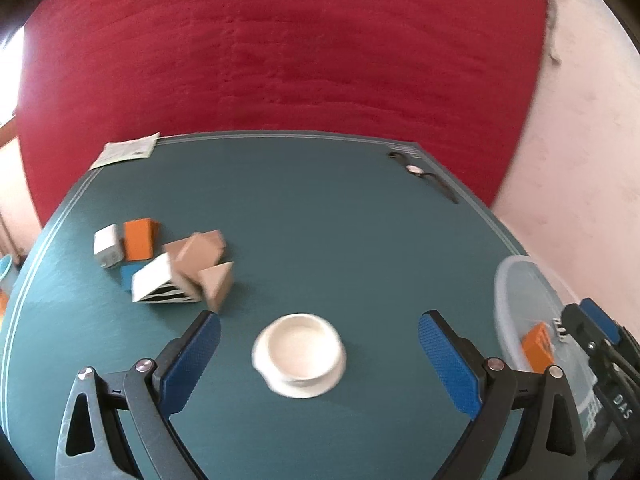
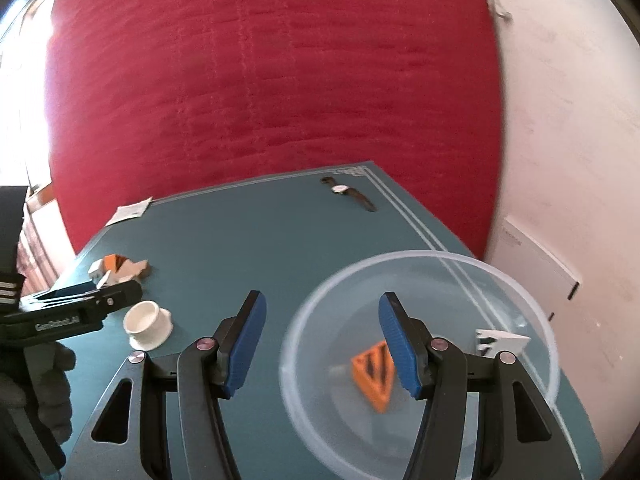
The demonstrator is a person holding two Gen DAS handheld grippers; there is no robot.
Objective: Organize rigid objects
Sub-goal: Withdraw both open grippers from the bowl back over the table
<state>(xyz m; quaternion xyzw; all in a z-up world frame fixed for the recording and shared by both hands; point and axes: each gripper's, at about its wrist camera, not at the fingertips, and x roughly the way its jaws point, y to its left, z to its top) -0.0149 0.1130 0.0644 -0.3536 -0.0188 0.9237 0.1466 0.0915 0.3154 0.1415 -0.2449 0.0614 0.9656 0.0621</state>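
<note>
Both claws gape wide, empty, over the teal table (image 2: 248, 240).
Clear bowl (image 2: 536, 308) holds an orange wedge (image 2: 372, 380) and a white striped block (image 2: 500, 342); white cup (image 1: 300, 354) and block pile (image 1: 176, 268) stand outside.

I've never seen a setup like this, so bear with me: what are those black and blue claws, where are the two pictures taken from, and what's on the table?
They are hand-held grippers, one in each of a person's hands, with a camera on each looking along its two blue-padded fingers. The left camera shows the left gripper open and empty over a small white bowl on the teal table. Beyond lies a pile of blocks: white, orange, blue, tan. The right camera shows the right gripper, also open and empty, above a clear plastic bowl holding an orange wedge and a white striped piece. A wristwatch and a paper slip lie at the far edge. The person's gloved hand shows at the left.
</note>
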